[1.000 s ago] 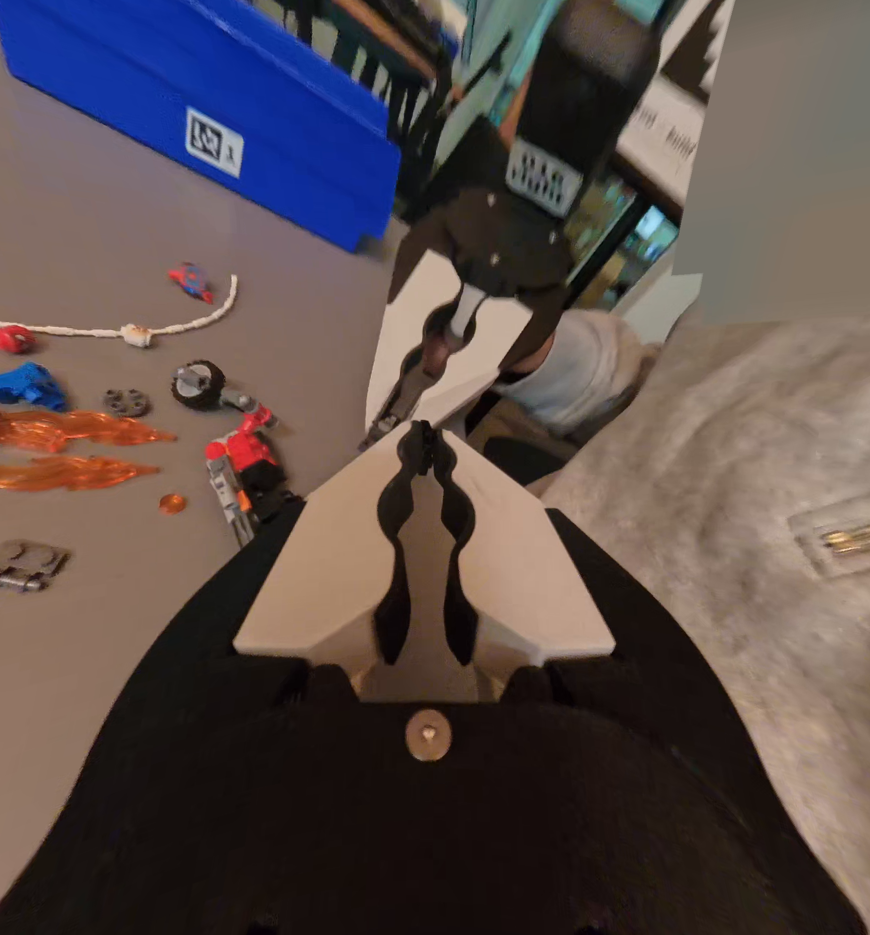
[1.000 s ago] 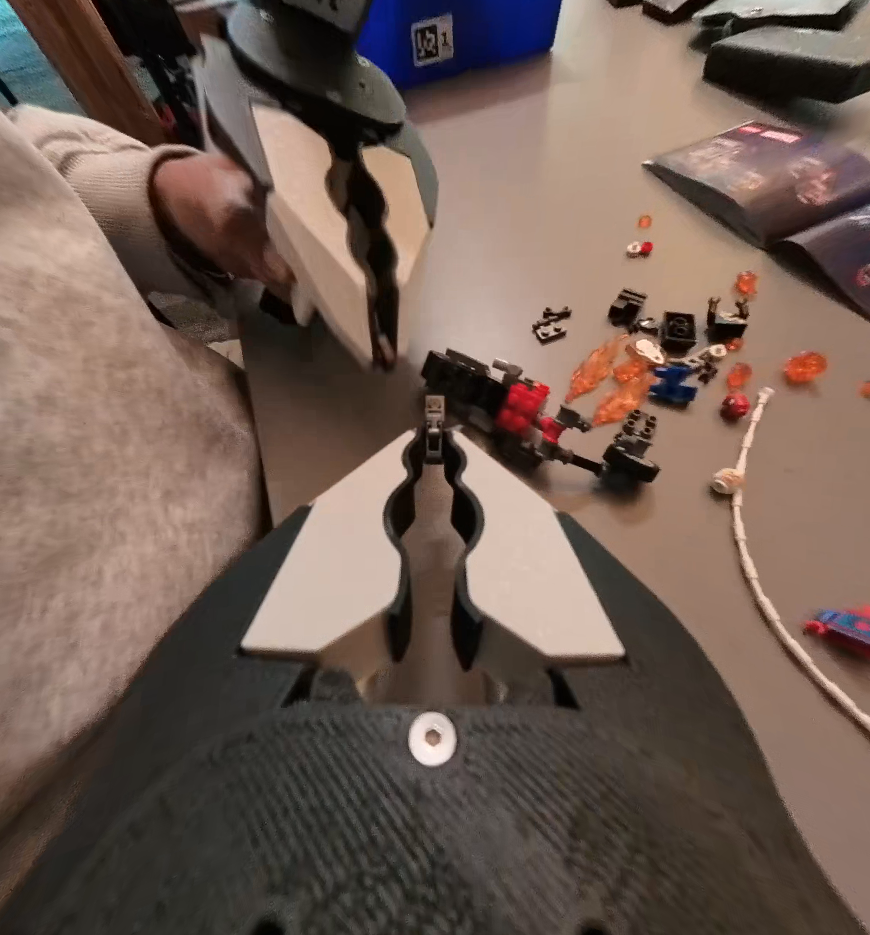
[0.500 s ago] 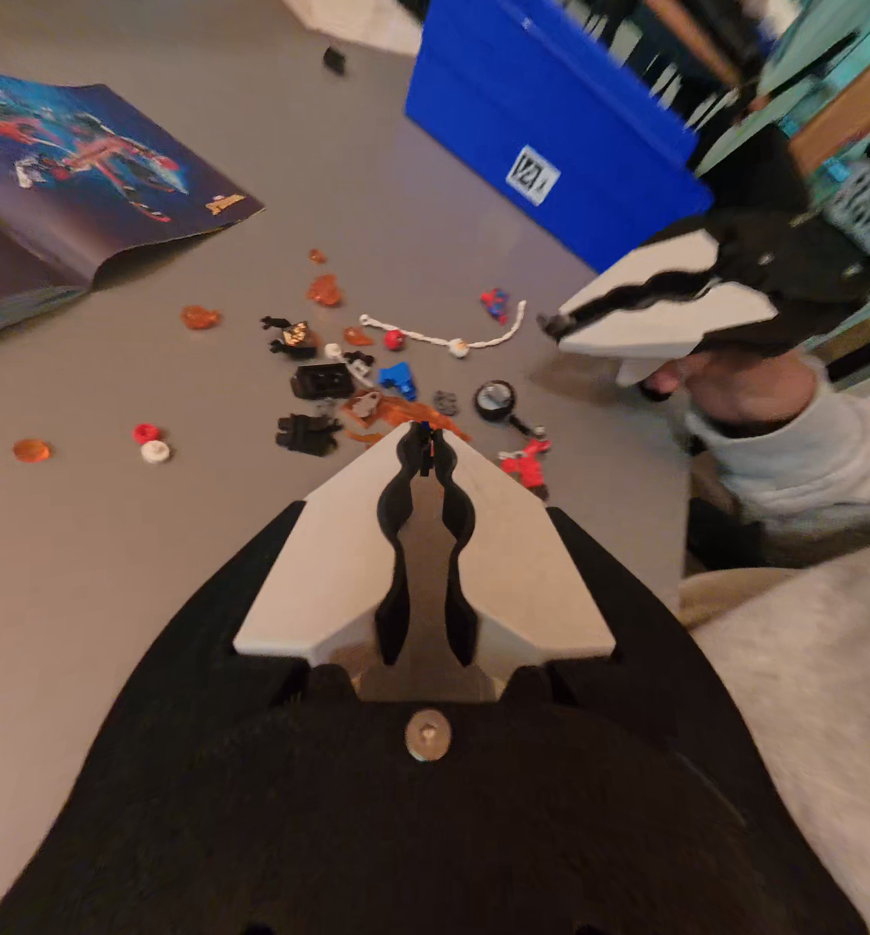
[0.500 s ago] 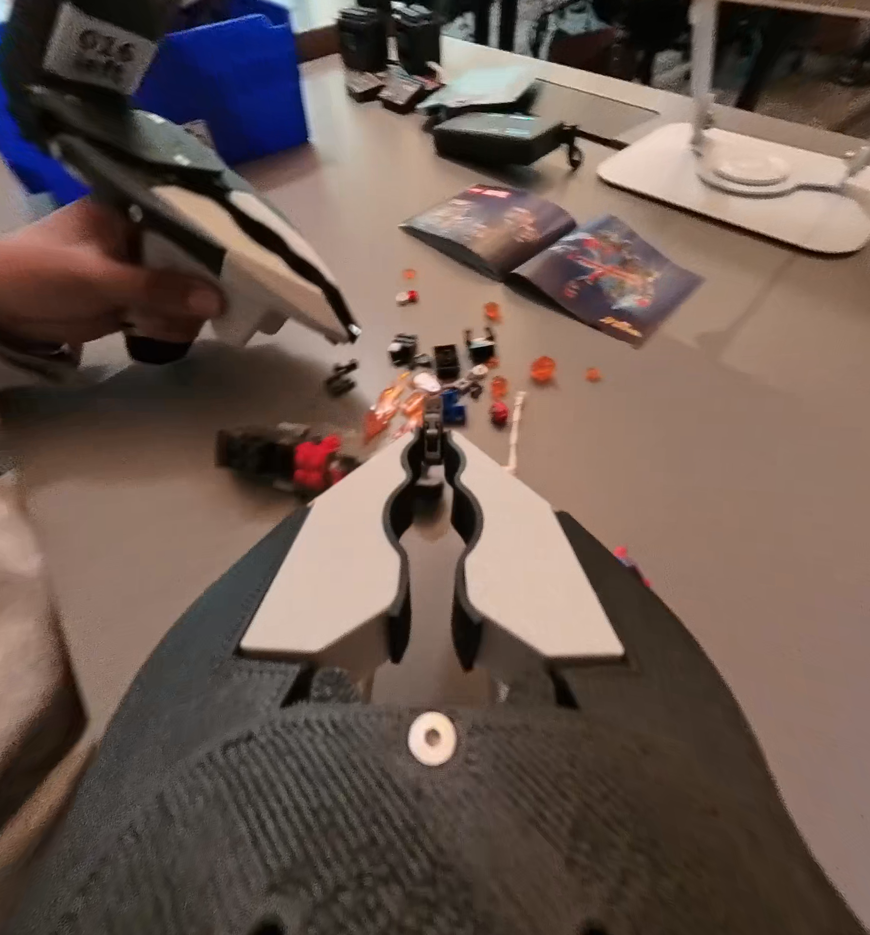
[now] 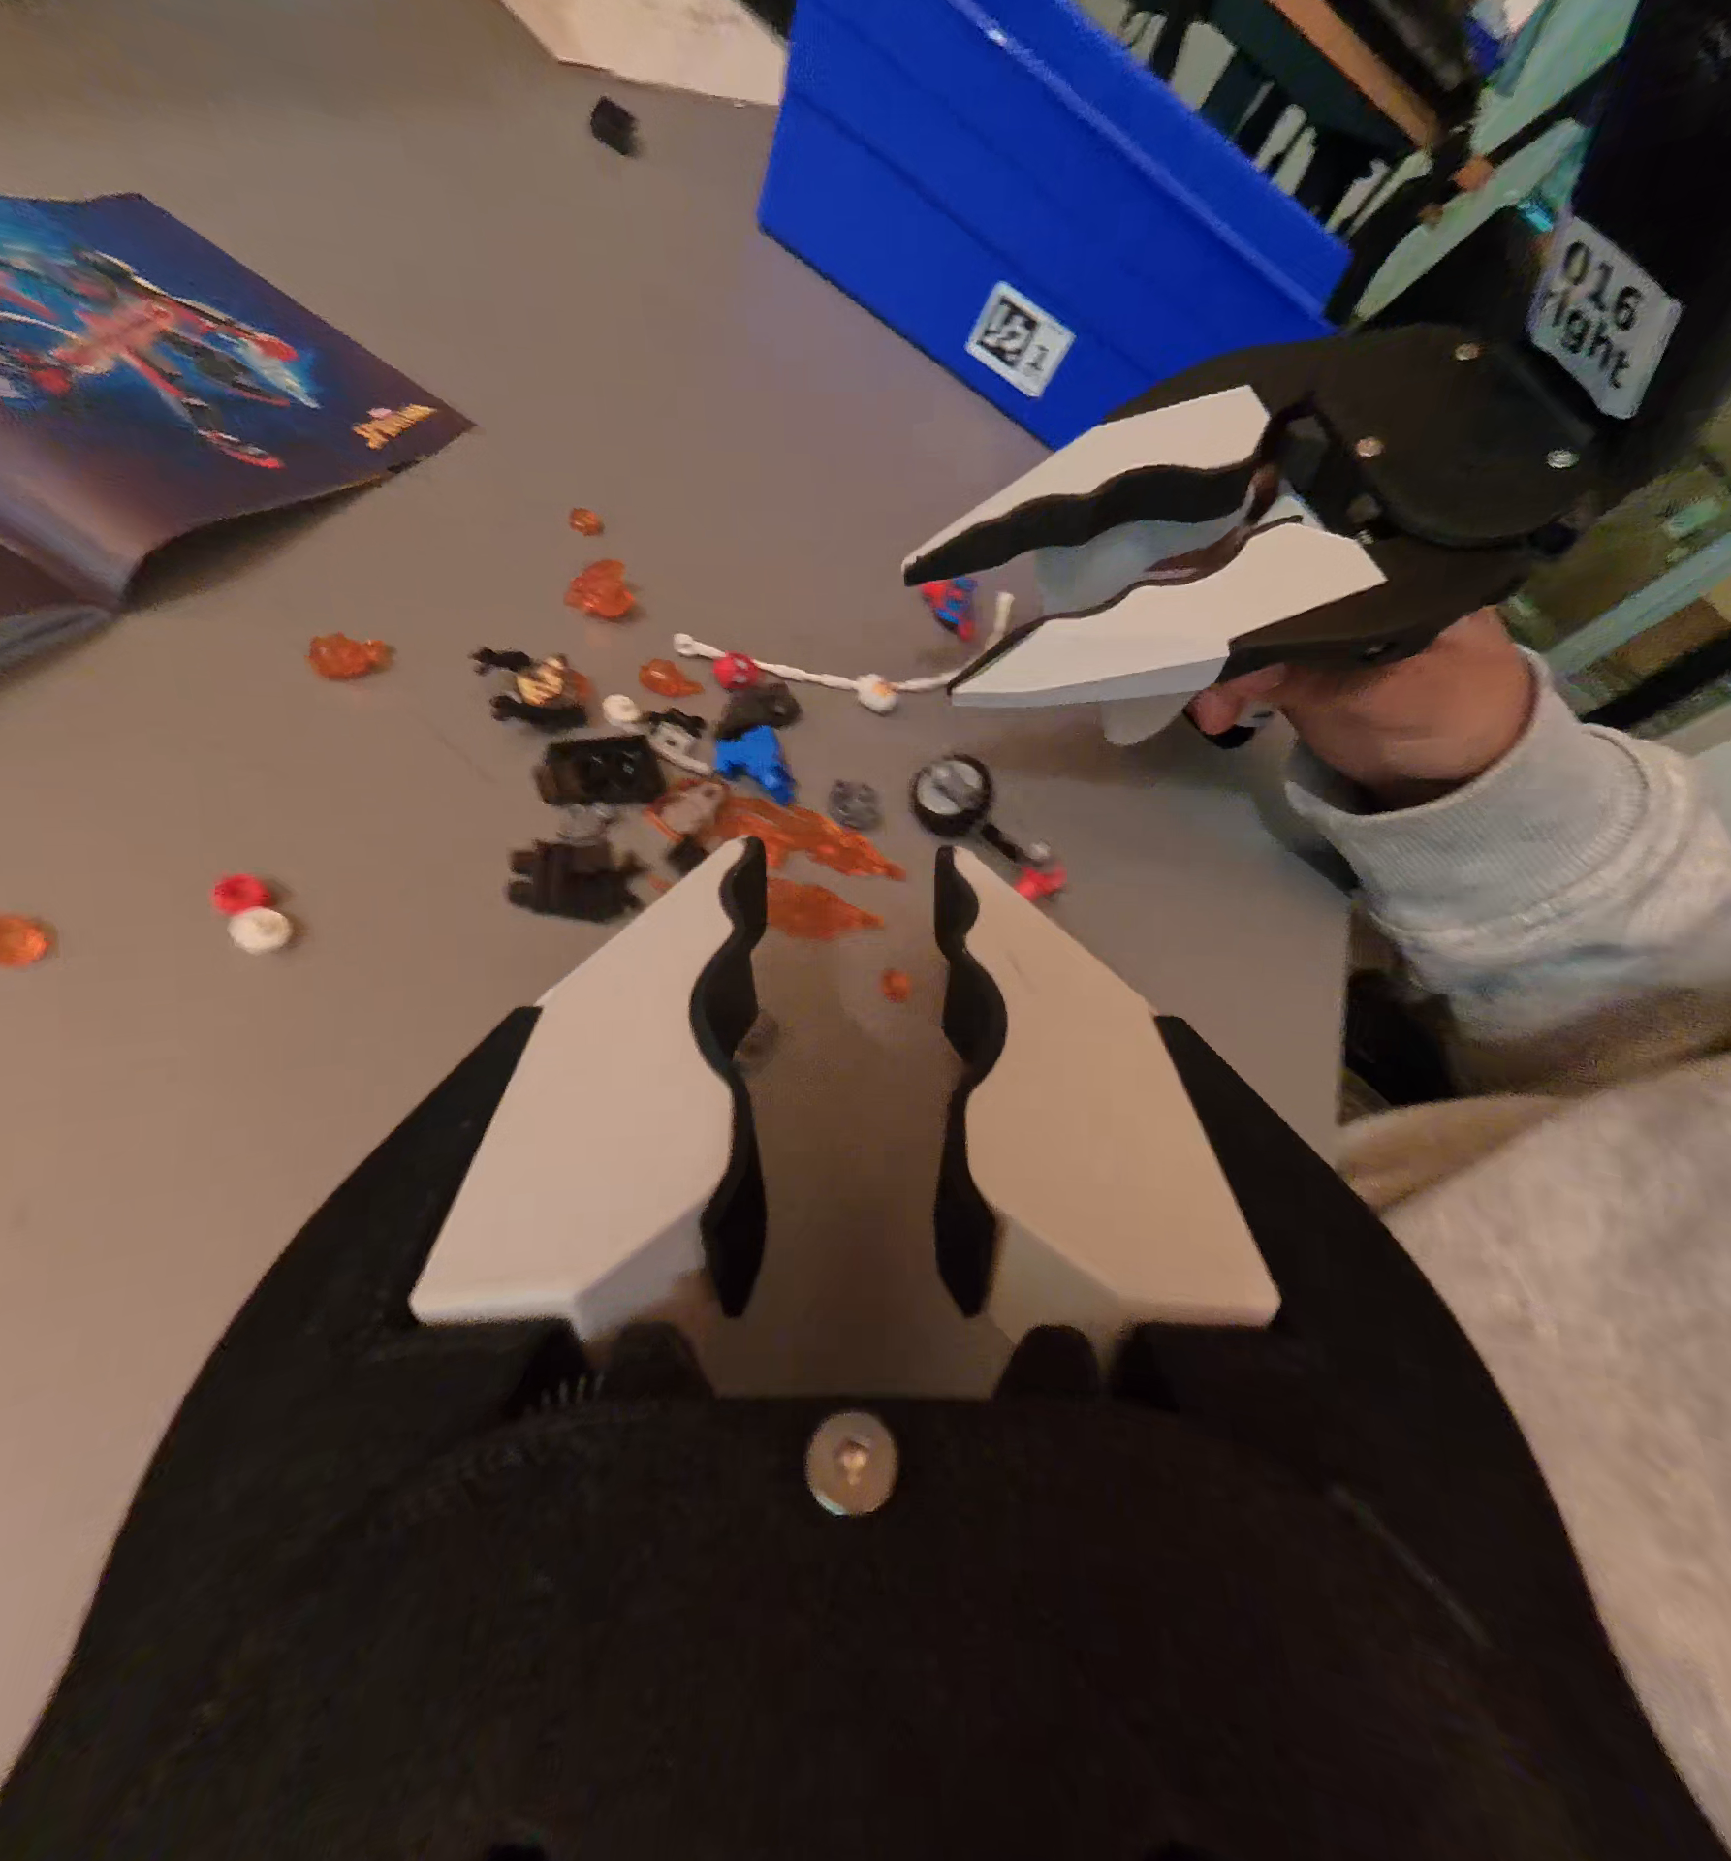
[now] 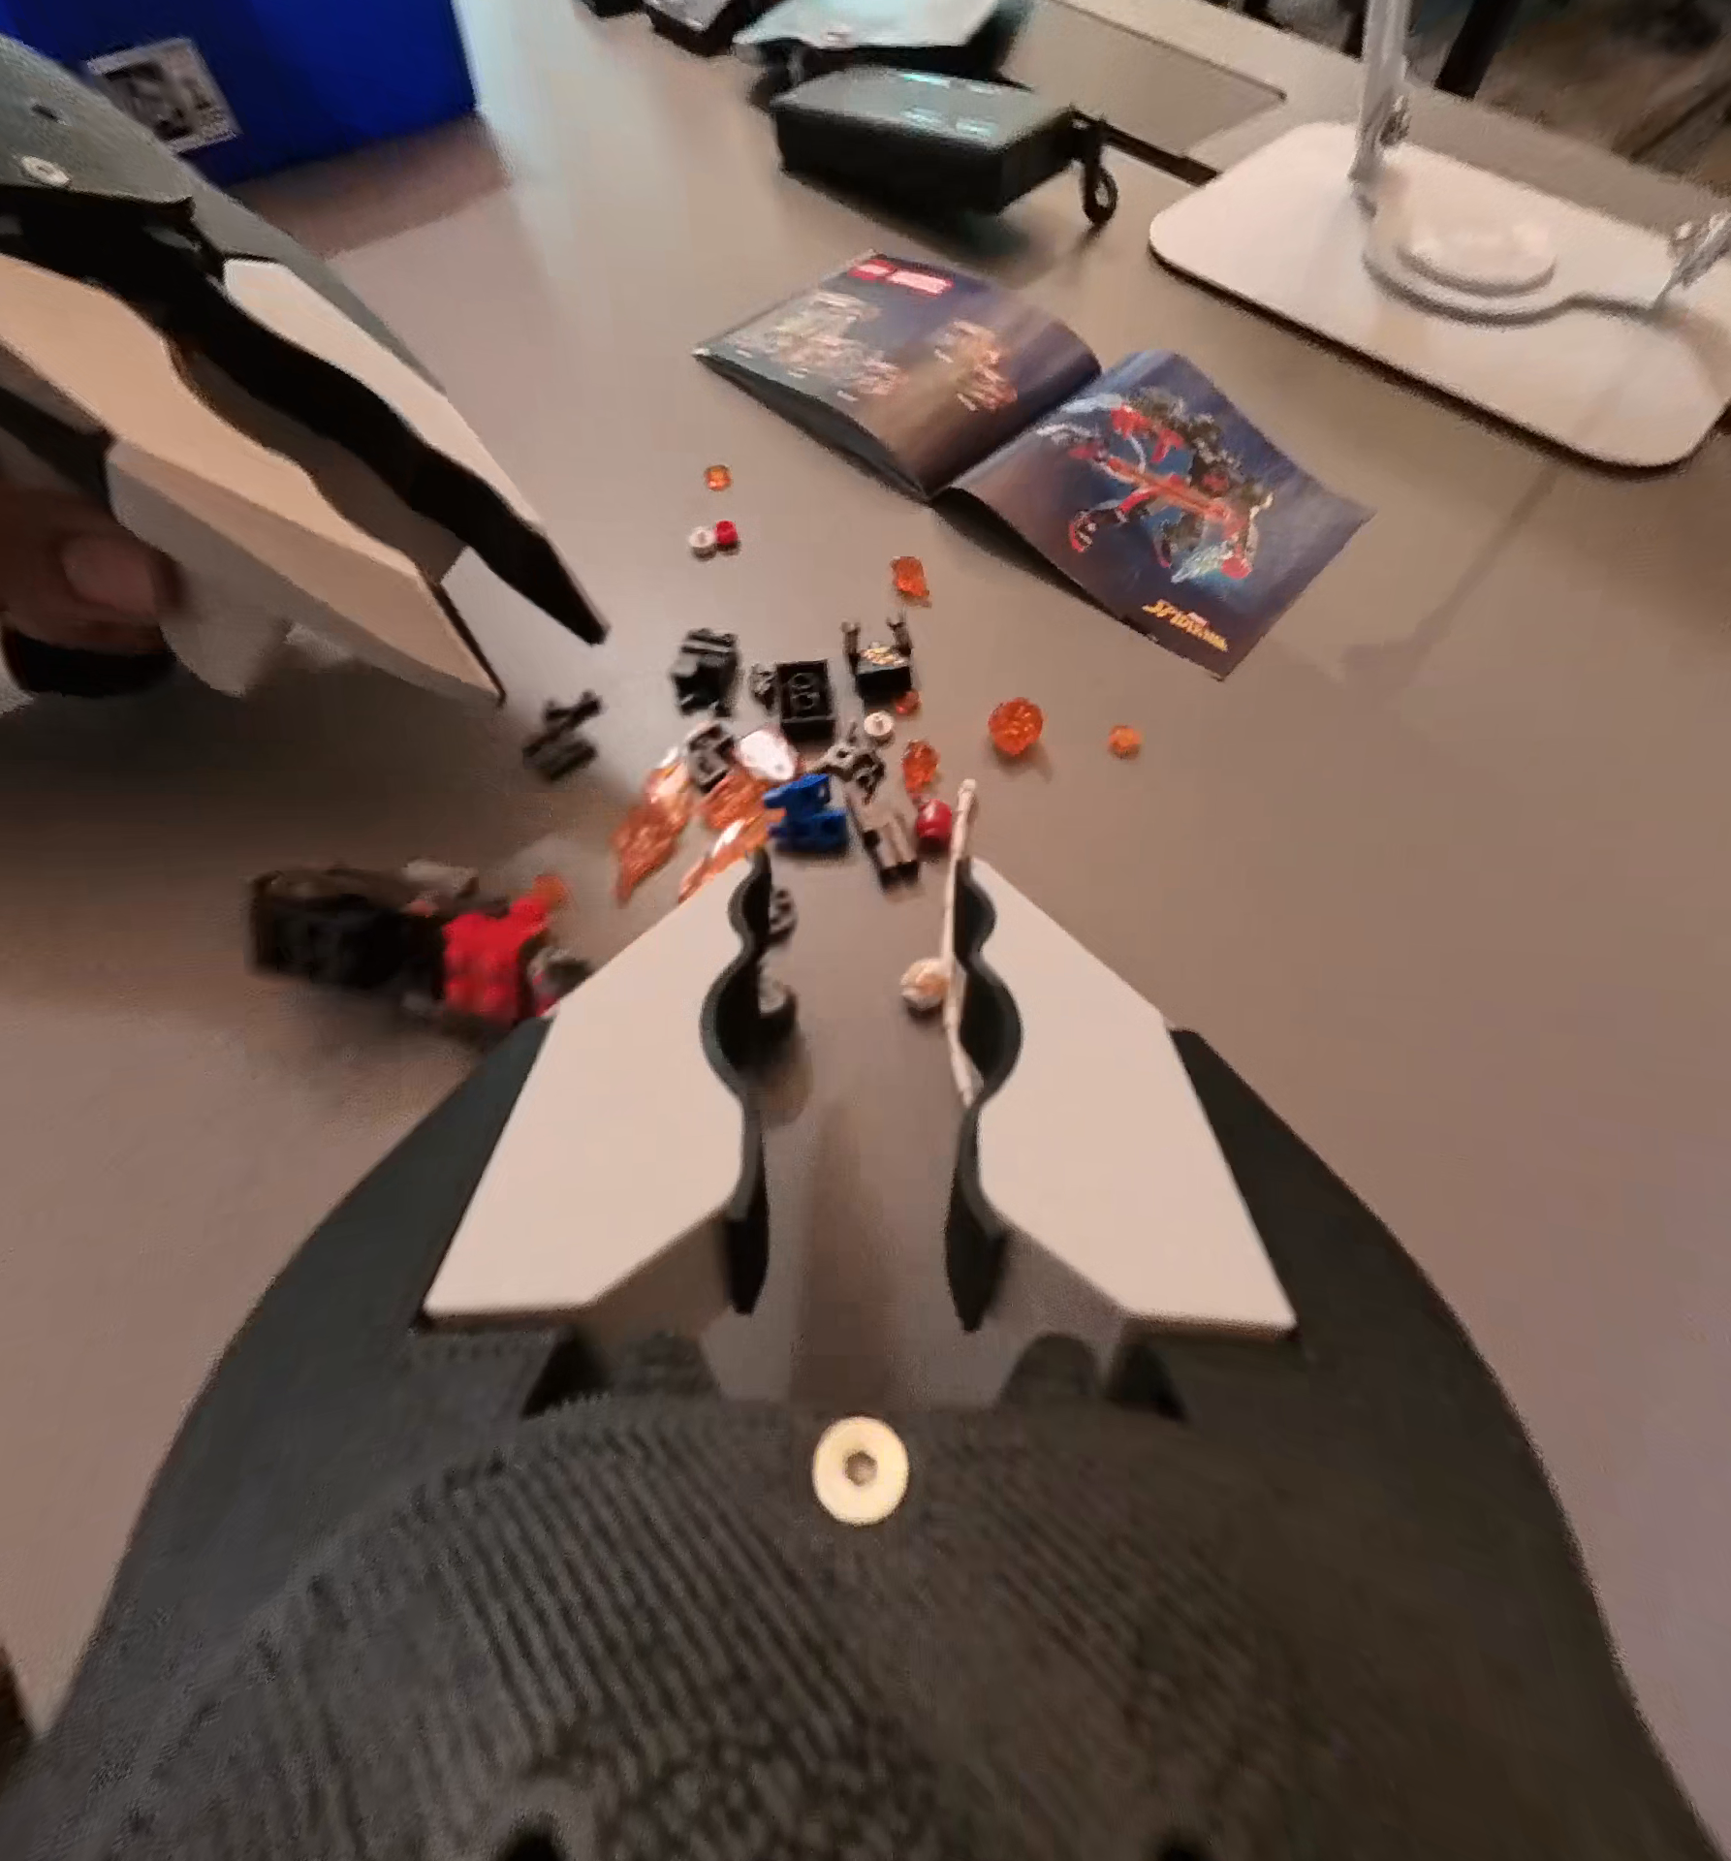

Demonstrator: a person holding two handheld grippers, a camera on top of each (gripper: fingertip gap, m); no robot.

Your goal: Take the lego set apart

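Note:
Loose lego pieces lie in a pile on the grey table (image 5: pixel 187 1108): orange flame pieces (image 5: pixel 801 836), a blue piece (image 5: pixel 756 755), black pieces (image 5: pixel 600 770) and a wheel (image 5: pixel 952 796). A black and red part-built assembly (image 6: pixel 408 942) lies left of the pile. My left gripper (image 5: pixel 846 866) is open and empty above the pile's near edge. My right gripper (image 6: pixel 867 871) is open and empty over a white string (image 6: pixel 952 906). Each gripper also shows in the other's view, the right (image 5: pixel 932 634) and the left (image 6: pixel 544 665), both open.
An open instruction booklet (image 6: pixel 1043 453) lies beyond the pile. A blue bin (image 5: pixel 992 201) stands at the far edge. A black case (image 6: pixel 922 131) and a white stand base (image 6: pixel 1446 292) sit farther back. A small red-blue figure (image 5: pixel 950 604) lies by the string's end.
Both grippers were shut, the right one on a small grey piece. Both have swung from in front of the person's body toward the pile and are now open and empty.

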